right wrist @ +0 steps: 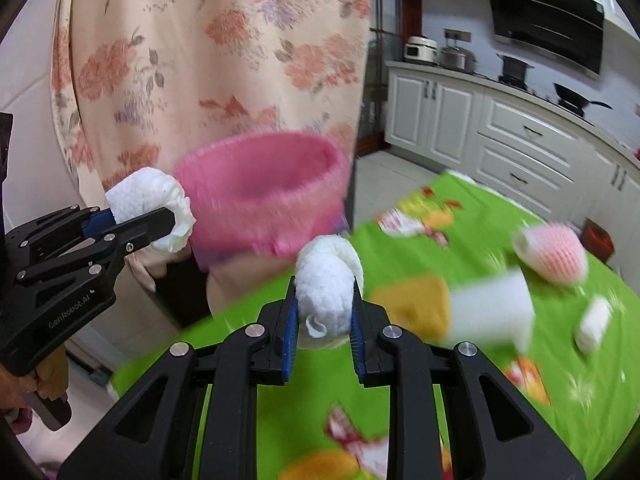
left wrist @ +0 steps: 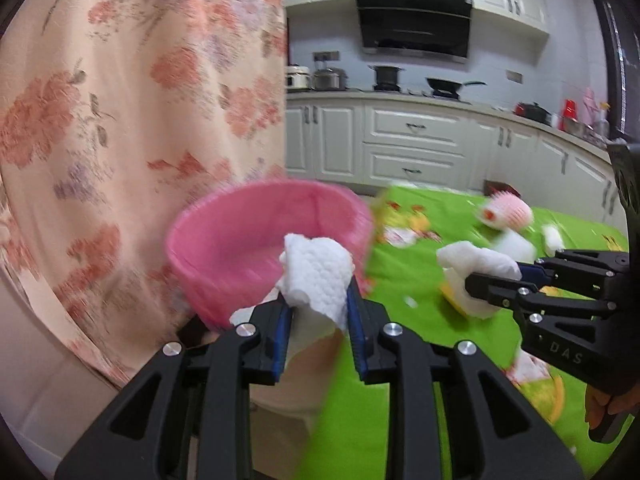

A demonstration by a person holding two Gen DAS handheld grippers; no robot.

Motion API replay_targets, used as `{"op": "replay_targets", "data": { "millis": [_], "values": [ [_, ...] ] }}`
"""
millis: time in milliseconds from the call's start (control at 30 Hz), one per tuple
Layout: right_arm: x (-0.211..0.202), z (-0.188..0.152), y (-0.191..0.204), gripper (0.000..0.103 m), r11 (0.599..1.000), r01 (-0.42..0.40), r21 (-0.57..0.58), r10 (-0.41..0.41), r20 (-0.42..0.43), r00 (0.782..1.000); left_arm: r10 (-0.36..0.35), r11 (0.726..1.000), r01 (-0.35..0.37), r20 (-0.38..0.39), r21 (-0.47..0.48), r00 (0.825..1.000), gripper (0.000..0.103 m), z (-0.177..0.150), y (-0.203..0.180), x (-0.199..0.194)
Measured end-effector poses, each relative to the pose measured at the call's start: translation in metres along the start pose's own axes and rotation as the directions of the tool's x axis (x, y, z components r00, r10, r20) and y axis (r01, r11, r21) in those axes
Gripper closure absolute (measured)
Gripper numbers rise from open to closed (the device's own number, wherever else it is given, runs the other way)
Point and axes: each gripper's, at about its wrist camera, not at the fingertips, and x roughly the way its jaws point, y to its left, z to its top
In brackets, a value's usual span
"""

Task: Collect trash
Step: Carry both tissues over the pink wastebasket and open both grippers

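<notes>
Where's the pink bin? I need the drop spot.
The pink bin sits at the green table's left end, before the floral curtain, just beyond both claws' tissue wads.

Each hand-held gripper (left wrist: 316,308) is black with blue finger pads (left wrist: 283,324), silver screws and white lettering.

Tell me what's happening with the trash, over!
Left tongs shut on a white tissue wad. Right tongs shut on another white wad. Pink basket just ahead, open. Nothing blocking.
</notes>
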Motion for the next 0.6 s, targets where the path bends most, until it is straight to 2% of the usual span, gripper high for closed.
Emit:
{"op": "replay_targets", "data": {
  "millis": [267, 533, 567, 600],
  "values": [
    [0.041, 0.062, 0.019, 0.079, 0.997, -0.054, -0.054, 0.056, 0.038, 0.998, 0.063, 0.997, -0.063, 0.022, -0.036, 0.998, 0.076, 0.052, 0.057, 0.044],
    [0.082, 0.095, 0.034, 0.078, 0.991, -0.094, -0.096, 0.098, 0.036, 0.995, 0.068, 0.993, -0.067, 0.012, -0.095, 0.998, 0.073, 0.085, 0.093, 0.087],
    [0.085, 0.098, 0.035, 0.074, 0.990, -0.101, -0.097, 0.105, 0.033, 0.994, 0.068, 0.992, -0.067, 0.009, -0.105, 0.998, 0.071, 0.088, 0.096, 0.090],
    [0.089, 0.100, 0.035, 0.066, 0.989, -0.109, -0.096, 0.112, 0.029, 0.993, 0.069, 0.992, -0.068, 0.008, -0.110, 0.998, 0.063, 0.091, 0.100, 0.093]
  ]
}}
